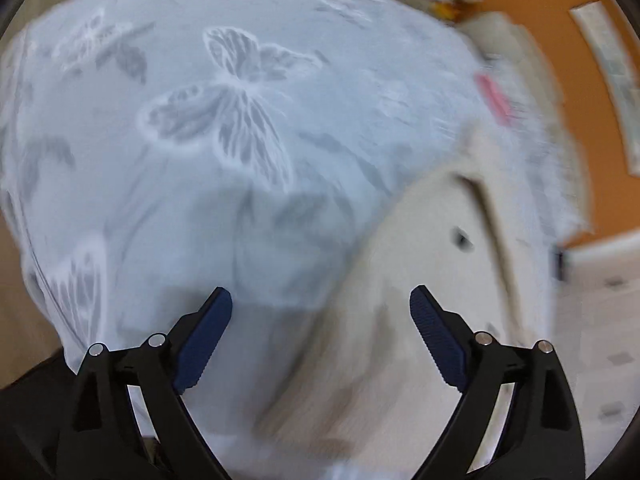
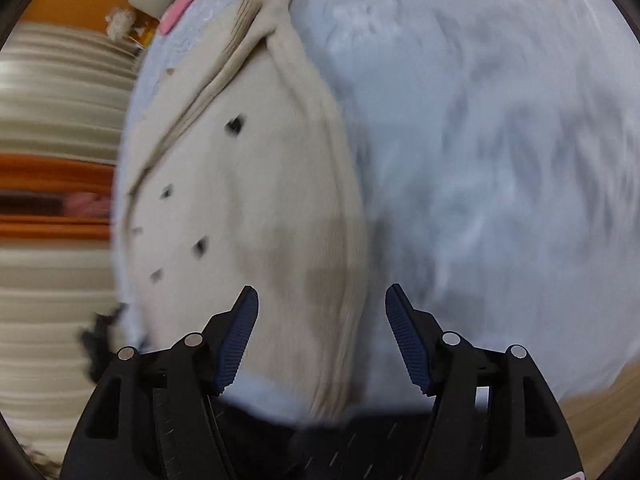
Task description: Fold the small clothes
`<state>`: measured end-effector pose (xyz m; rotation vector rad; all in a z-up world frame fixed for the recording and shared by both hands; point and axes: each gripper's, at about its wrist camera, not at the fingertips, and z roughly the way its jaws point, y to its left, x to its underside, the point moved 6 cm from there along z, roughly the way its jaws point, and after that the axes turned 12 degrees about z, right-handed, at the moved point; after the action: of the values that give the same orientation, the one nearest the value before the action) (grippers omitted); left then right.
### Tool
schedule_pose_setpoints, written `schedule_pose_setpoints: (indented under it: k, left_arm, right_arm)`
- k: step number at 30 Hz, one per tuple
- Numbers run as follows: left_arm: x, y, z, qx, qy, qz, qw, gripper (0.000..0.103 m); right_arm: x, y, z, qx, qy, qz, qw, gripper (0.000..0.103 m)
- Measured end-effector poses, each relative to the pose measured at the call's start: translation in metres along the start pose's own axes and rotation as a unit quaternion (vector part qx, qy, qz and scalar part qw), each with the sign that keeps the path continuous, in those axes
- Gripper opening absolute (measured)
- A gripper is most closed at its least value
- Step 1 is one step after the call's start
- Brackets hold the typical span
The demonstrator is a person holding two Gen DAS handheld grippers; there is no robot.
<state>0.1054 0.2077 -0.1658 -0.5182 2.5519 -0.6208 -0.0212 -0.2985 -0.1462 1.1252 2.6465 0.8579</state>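
Observation:
A small cream garment (image 2: 248,200) with dark spots and a ribbed hem lies flat on a pale blue butterfly-print sheet (image 1: 200,120). In the left wrist view the garment (image 1: 432,248) lies at the right and under the gripper. My left gripper (image 1: 320,300) is open and empty just above the garment's edge. My right gripper (image 2: 322,300) is open and empty above the garment's lower right edge, where a long fold (image 2: 336,208) runs. Both views are blurred by motion.
A pink patch (image 2: 180,10) lies on the sheet beyond the garment. An orange wall (image 1: 540,20) and striped cream fabric (image 2: 60,92) lie past the sheet's edge. A black surface (image 2: 320,440) shows below the sheet.

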Motion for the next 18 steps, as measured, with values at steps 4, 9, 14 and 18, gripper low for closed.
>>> schedule_pose_setpoints:
  k: [4,9,14,18]
  left_arm:
    - [0.021,-0.015,0.006,0.024,0.067,0.026,0.9972,0.096]
    - [0.025,-0.021,0.015,0.006,0.08,0.044,0.9958,0.097]
    - [0.033,-0.028,0.017,0.064,0.101,0.009,0.9928,0.015]
    - [0.048,-0.034,0.013,0.1,0.109,-0.04,0.9881,0.008]
  right_arm:
    - [0.019,-0.003,0.018,0.008,0.04,-0.005,0.999,0.066]
    - [0.026,0.009,0.032,0.018,0.039,-0.013,0.999,0.077]
    - [0.033,0.022,0.031,0.008,0.035,-0.027,0.999,0.013]
    - [0.037,0.026,0.015,-0.024,-0.002,-0.018,1.0,0.011]
